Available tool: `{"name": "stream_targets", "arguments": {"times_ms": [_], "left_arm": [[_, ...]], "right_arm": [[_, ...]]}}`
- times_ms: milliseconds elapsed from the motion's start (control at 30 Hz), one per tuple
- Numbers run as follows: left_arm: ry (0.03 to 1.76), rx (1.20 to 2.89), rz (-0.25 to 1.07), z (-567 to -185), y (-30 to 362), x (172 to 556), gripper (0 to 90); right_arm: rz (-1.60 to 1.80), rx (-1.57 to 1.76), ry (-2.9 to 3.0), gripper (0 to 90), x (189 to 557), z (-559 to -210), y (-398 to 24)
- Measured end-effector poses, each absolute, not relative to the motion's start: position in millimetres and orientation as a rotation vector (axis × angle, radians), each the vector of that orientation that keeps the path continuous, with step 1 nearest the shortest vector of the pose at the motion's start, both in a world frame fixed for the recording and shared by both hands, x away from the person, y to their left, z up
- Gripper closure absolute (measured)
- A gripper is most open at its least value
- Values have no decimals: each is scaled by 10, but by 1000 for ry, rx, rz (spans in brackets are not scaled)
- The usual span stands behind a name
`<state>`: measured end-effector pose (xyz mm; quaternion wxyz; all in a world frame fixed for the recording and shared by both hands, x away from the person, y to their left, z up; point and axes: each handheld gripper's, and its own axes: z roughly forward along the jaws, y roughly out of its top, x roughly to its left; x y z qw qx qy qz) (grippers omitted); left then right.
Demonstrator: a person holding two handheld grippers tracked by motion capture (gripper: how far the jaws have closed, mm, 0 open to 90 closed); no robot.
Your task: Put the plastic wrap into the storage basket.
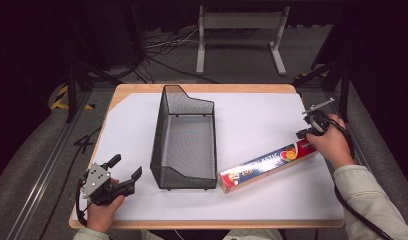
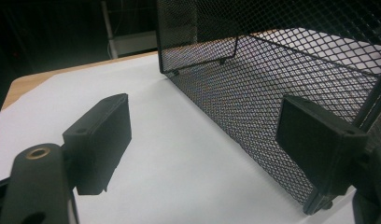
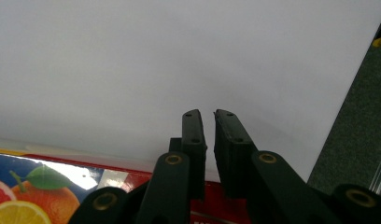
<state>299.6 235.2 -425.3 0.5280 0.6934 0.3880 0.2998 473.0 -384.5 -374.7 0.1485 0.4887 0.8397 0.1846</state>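
A long box of plastic wrap (image 1: 267, 165), printed with citrus fruit, lies slantwise on the white sheet to the right of a black wire-mesh basket (image 1: 184, 140). My right gripper (image 1: 303, 134) is at the box's right end, held in a hand. In the right gripper view its jaws (image 3: 208, 114) stand almost together with only a slit between them and nothing in it, reaching over the box (image 3: 48, 186) toward bare sheet. My left gripper (image 1: 126, 166) rests at the front left, open and empty. In its own view the pads (image 2: 202, 130) flank the basket's near corner (image 2: 272, 70).
A white sheet (image 1: 262, 115) covers the wooden tabletop, whose edge shows all round. The basket stands lengthwise at mid-table. Beyond the far edge are floor cables and a white metal stand (image 1: 239, 30). Bare sheet lies behind the box and left of the basket.
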Motion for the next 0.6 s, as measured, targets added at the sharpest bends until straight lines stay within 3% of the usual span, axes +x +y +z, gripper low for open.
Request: {"name": "stream_targets", "arguments": {"times_ms": [167, 600], "left_arm": [[930, 1653, 717, -4258, 2357, 2995, 190], [929, 1654, 719, -4260, 2358, 2985, 189]], "right_arm": [[524, 1453, 2427, 899, 4720, -3753, -3844], [429, 1573, 2456, 900, 4476, -3720, -3932]]}}
